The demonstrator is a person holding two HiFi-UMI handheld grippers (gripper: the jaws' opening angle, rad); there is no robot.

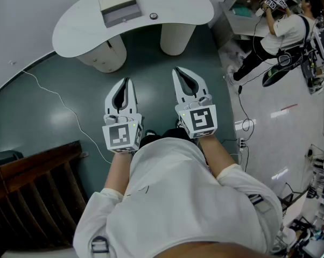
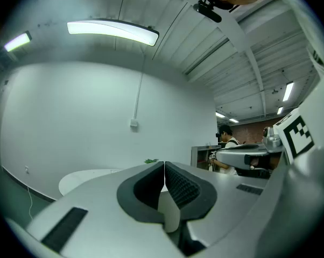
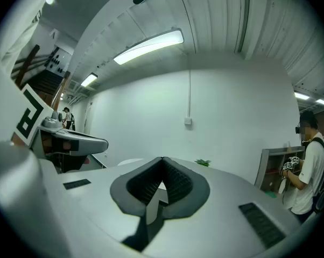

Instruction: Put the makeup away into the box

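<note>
A white counter (image 1: 76, 34) is seen over a dark teal floor (image 1: 49, 90); the left gripper (image 1: 126, 80) and right gripper (image 1: 176, 69) are marked with black-and-white squares.

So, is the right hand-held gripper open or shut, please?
Shut: the white right hand-held gripper shows dark padded jaws meeting, nothing between.

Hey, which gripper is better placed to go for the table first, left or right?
Right, marginally. Both grippers are shut, empty and short of the white table; the right gripper reaches slightly nearer it than the left gripper.
</note>
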